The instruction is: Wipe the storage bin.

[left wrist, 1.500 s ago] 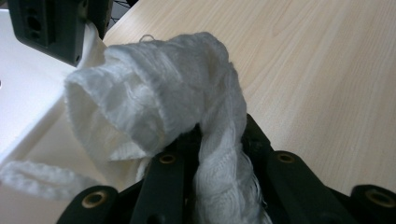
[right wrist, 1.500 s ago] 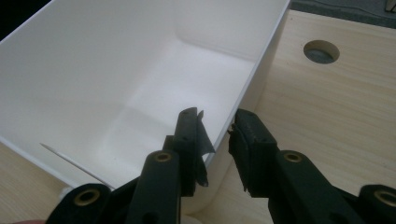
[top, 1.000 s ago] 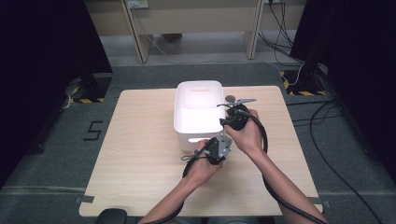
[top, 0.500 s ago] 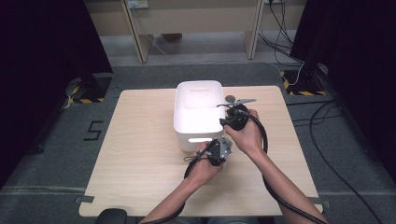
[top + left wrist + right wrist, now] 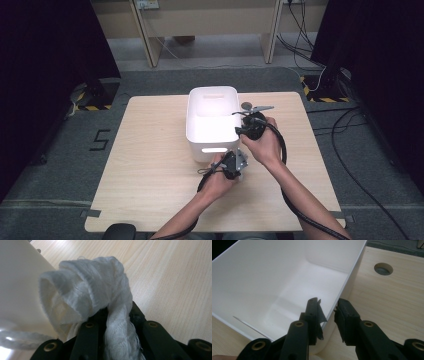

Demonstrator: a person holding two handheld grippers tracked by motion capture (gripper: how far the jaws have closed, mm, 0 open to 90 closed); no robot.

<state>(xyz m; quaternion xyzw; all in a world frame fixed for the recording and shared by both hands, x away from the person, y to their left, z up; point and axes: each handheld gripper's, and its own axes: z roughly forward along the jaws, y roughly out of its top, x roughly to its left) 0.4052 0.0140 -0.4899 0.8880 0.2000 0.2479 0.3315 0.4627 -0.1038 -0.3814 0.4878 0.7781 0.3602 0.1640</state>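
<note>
Right gripper view shows why you place that hand so: the right gripper (image 5: 328, 315) has one jaw inside the white bin (image 5: 274, 285) and one jaw outside, so the side wall stands between them. The jaws look partly open and I judge they steady the bin so it does not slide; whether they already press the wall, I cannot tell. A small scrap of dark film hangs on the inner jaw (perhaps torn pad material).

Your left gripper (image 5: 231, 164) is just beside the near wall of the bin, low over the table (image 5: 150, 165). Its jaws are closed on a white cloth (image 5: 95, 300), which is held there ready to go up and over the rim, I think.

The cloth looks soft and woven, like cotton yarn. It is twisted into a rope between the jaws and opens above them into a loose, folded bunch. It is limp, so it will sag when you lift it.
</note>
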